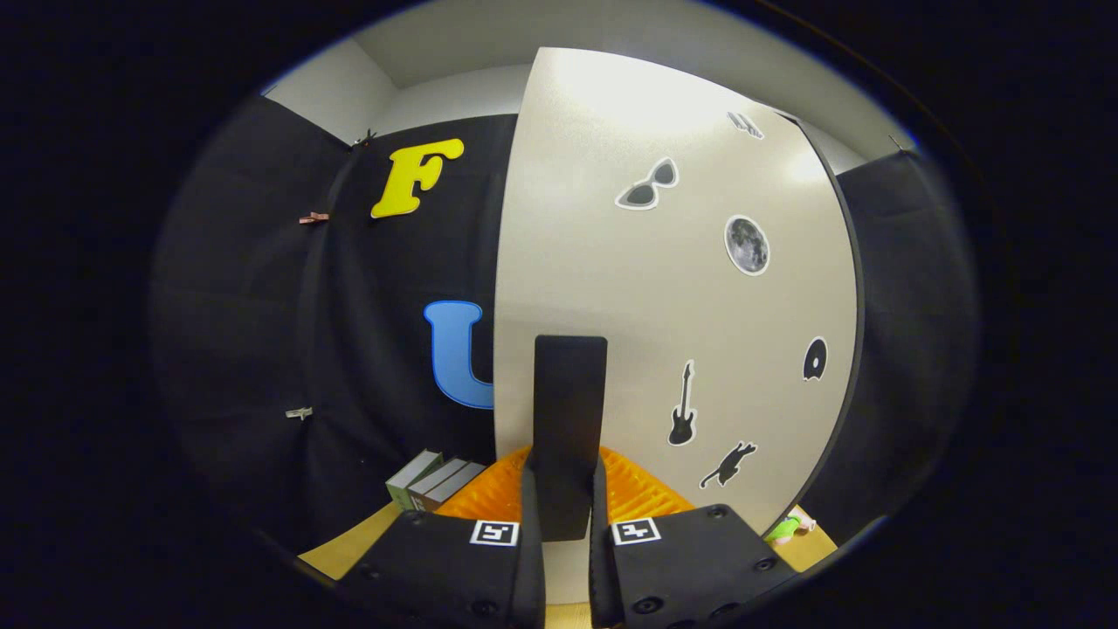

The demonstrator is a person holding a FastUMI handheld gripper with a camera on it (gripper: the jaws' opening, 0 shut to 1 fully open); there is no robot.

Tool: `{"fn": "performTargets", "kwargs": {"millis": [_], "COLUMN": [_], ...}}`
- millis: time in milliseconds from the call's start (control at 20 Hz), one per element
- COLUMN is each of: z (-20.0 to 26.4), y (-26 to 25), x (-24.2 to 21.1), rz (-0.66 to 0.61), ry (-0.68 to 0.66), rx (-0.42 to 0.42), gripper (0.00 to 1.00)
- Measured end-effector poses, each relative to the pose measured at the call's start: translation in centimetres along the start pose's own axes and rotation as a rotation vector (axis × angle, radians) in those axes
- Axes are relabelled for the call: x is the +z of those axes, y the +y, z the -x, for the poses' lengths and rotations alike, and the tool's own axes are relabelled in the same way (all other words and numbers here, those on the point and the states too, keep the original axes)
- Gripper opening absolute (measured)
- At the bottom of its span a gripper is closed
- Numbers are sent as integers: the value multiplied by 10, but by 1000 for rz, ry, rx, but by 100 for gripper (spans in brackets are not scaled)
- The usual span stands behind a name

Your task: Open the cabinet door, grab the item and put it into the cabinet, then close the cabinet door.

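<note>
- Gripper view: gripper (566, 524) closed down on a tall dark handle (569, 419), both fingers pressing its lower end from either side.
- Handle upright against the pale cabinet door (611, 288), close to its left edge.
- Door dotted with stickers: sunglasses (647, 185), moon (747, 245), guitar (682, 406), cat (728, 465).
- Orange ridged mat (633, 496) beyond the fingers, on a wooden table (349, 546).
- Boxes (432, 480) left of the mat; small green item (784, 528) lying right of the door's foot.

The cabinet door (664, 306) blocks passage straight ahead of the tongs (566, 524) (closed on its handle (569, 419)); free room lies left, above the boxes (432, 480).
</note>
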State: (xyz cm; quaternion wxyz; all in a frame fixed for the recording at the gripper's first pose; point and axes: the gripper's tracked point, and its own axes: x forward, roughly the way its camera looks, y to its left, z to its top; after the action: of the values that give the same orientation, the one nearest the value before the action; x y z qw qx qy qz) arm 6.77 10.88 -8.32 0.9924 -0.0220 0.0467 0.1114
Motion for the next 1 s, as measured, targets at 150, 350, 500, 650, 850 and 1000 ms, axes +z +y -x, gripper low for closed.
{"fn": "performTargets", "kwargs": {"millis": [150,350,500,650,850,1000], "z": [22,60,95,130,171,197], "y": [-6,-21,-38,-57,-83,-113], "x": [-1,0,2,4,6,8], "rz": [28,36,8,31,41,23], "ry": [10,14,6,9,14,10], "rx": [28,65,110,182,268,306], "gripper": [24,24,24,24,24,24]}}
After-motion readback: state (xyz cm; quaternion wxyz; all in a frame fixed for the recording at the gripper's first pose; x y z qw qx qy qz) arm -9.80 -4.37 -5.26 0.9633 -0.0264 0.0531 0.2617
